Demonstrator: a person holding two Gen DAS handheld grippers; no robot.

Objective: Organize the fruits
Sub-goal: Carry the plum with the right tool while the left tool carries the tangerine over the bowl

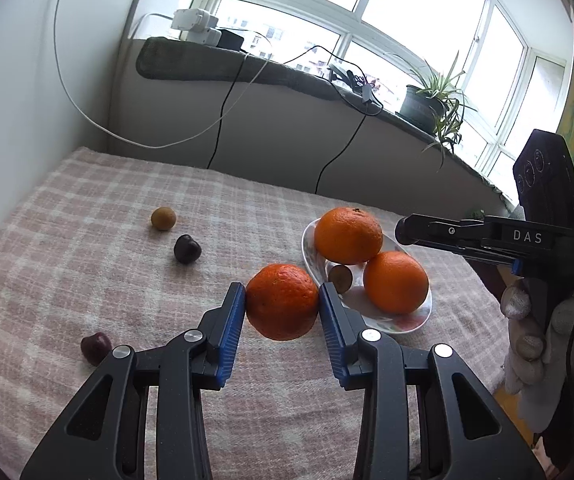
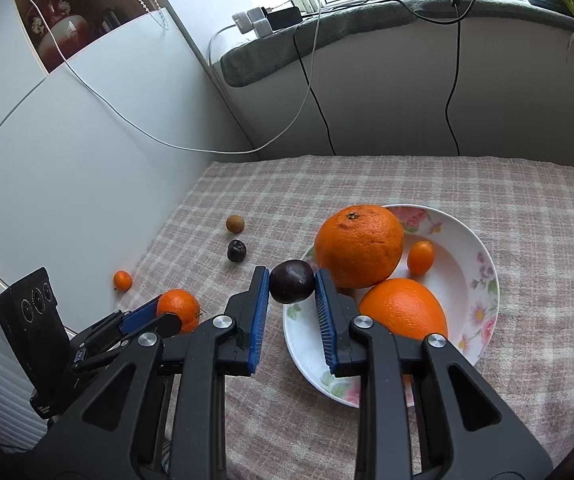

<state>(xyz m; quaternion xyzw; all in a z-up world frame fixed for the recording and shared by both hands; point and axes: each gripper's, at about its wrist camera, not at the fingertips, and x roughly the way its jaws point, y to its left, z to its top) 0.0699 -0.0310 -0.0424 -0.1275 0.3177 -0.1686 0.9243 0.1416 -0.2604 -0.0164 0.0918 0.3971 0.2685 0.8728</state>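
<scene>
Now tangerine (image 1: 282, 301) between left tongs (image 1: 282, 312), plum (image 2: 291, 281) between right tongs (image 2: 291, 304)

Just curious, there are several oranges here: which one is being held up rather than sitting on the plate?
The orange squeezed between the left gripper's blue fingers, beside the plate; two bigger oranges sit on it.

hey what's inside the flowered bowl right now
The flowered bowl holds two large oranges, a small kumquat-like fruit, and a brownish fruit tucked between the oranges. Anything beneath the oranges is covered.
</scene>
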